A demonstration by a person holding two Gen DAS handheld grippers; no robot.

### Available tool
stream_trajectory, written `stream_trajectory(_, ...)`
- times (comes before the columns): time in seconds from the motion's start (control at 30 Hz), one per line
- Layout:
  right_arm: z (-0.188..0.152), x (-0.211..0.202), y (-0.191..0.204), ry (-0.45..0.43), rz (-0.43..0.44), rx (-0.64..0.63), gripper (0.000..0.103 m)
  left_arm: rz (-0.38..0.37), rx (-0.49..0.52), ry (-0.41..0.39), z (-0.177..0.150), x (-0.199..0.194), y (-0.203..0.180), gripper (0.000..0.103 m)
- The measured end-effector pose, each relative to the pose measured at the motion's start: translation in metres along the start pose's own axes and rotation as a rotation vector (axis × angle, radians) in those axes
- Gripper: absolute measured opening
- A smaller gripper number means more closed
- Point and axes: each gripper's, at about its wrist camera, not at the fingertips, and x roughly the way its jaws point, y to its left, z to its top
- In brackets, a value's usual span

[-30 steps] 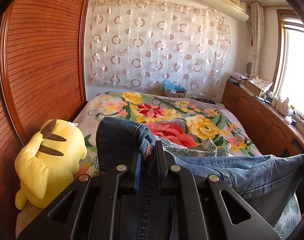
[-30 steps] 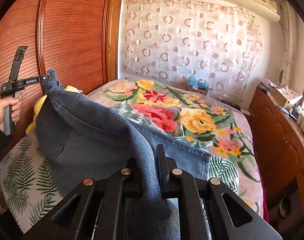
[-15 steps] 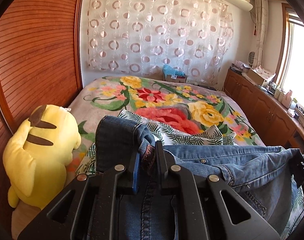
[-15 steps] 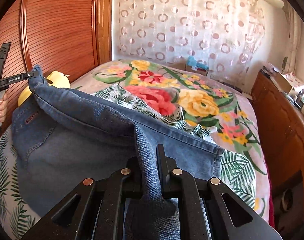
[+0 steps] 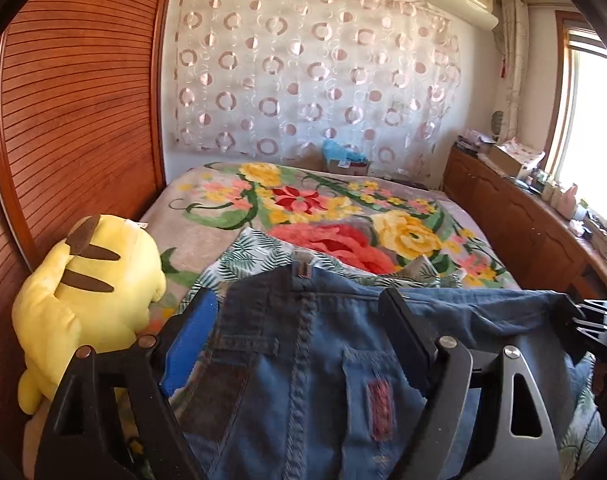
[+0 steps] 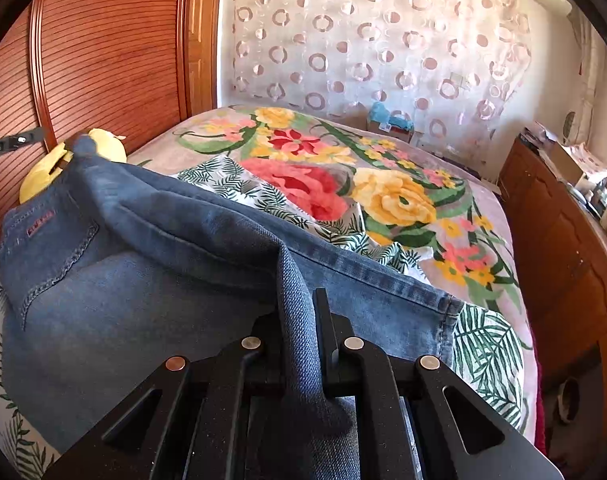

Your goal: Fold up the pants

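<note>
Blue denim pants (image 5: 303, 364) lie on the bed, seat side up with a back pocket (image 6: 51, 240) showing. My left gripper (image 5: 299, 300) is open, its jaws spread wide on either side of the waistband, which lies loose between them. My right gripper (image 6: 299, 304) is shut on a ridge of the denim (image 6: 295, 280) and holds it raised a little. The right gripper's black tip (image 5: 591, 312) shows at the right edge of the left wrist view. The left gripper's tip (image 6: 19, 142) shows at the far left of the right wrist view.
A yellow plush toy (image 5: 87, 292) sits by the wooden headboard wall (image 5: 83, 100) at the left. A leaf-print sheet (image 6: 487, 356) lies under the pants on a floral blanket (image 6: 383, 188). A wooden cabinet (image 6: 563, 248) runs along the right side.
My left gripper has opened and let go of the waistband, which has dropped flat onto the bed. Both grippers have come lower. My right gripper still holds its fold.
</note>
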Motion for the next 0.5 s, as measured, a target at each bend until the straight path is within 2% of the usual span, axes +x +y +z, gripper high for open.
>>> stream_trajectory(0.13, 0.002, -0.001, -0.004, 0.0, 0.017, 0.019, 0.011, -0.034, 0.029, 0.032, -0.01, -0.003, -0.015, 0.083)
stream_trajectory(0.2, 0.003, -0.004, -0.005, 0.002, 0.002, 0.027, 0.029, -0.042, 0.053, 0.043, -0.016, -0.003, -0.027, 0.083)
stream_trajectory(0.37, 0.003, -0.013, -0.01, 0.01, -0.022, 0.053, 0.042, -0.11, 0.098, 0.083, -0.033, 0.001, -0.05, 0.083)
stream_trajectory(0.5, -0.003, -0.032, -0.01, -0.001, -0.061, 0.076, 0.046, -0.134, 0.148, 0.107, -0.045, 0.006, -0.065, 0.083)
